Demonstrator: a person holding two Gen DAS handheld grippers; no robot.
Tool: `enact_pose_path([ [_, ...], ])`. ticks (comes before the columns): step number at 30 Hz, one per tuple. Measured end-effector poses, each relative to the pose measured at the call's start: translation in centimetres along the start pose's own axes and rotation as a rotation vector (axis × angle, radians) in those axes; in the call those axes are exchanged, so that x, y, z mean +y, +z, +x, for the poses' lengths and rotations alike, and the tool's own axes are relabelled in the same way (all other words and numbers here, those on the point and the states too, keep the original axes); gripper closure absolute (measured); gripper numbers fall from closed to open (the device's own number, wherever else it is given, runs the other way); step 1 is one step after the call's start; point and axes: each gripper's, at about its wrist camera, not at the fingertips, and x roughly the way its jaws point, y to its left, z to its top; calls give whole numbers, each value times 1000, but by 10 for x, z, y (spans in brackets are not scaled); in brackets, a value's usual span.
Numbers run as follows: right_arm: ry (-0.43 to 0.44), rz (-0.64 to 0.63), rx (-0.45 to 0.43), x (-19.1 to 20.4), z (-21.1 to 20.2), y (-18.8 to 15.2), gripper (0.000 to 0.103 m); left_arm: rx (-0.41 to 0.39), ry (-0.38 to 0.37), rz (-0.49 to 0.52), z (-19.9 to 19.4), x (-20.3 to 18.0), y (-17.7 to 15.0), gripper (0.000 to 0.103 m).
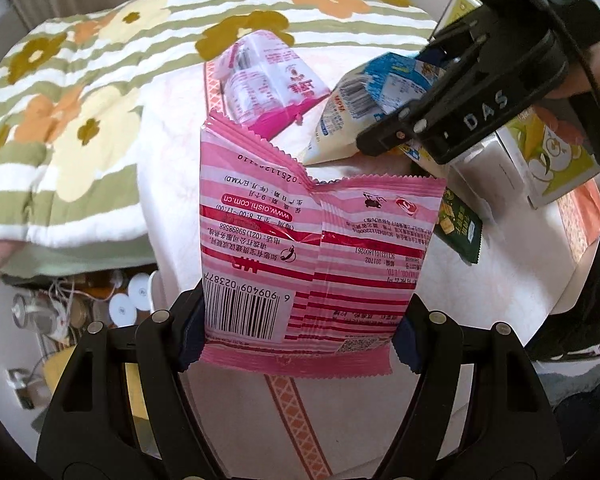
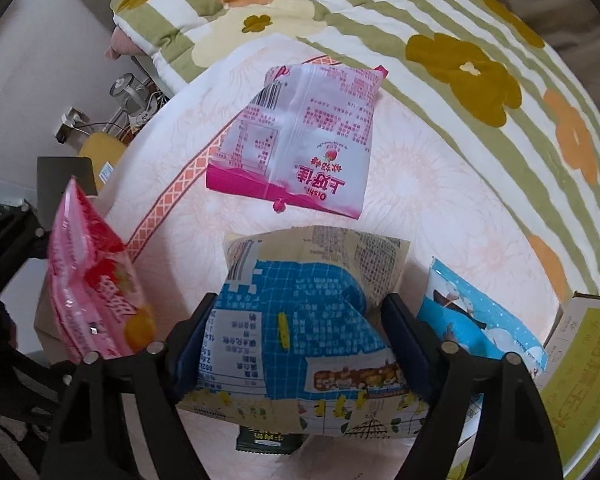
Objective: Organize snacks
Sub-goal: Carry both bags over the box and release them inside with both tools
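The left tool (image 1: 300,332) is clenched on a pink striped bag (image 1: 300,248), its pads pressing the bag's lower sides. The bag's back faces the left wrist camera upside down: "www.oishi.com.cn", a phone line "(021) 59898588" and a barcode starting "6 909409 02387". In the right wrist view the same bag (image 2: 96,280) shows its front at the left edge, pink with red lettering too blurred to read.

The right tool (image 2: 296,332) grips a blue and cream bag (image 2: 300,312) covered in small print, the pads squeezing its sides. From the left wrist view that bag (image 1: 364,108) hangs from the right tool (image 1: 384,140), whose body bears the letters "DAS".

A white and magenta bag (image 2: 300,144), marked "Oishi" with Chinese characters, lies flat on the pale bed sheet (image 2: 440,184) beyond both tools. A light blue bag (image 2: 480,320) with white figures shows only in the right wrist view, just beside a yellow-green box (image 2: 584,380). A dark green packet (image 1: 460,228) lies near white and green boxes (image 1: 540,160). A flowered quilt (image 1: 80,92) covers the far bed.
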Motion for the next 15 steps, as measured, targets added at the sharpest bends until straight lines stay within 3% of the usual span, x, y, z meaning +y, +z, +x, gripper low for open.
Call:
enact_pose_path([
  [6,-18,36,-52,5,-11,-8,37,-10,-4,-39,-14,3,-1,31],
  [15,4,193,-271,2,-81,-26,38,-74,5,-16,-54,-4,18,31],
])
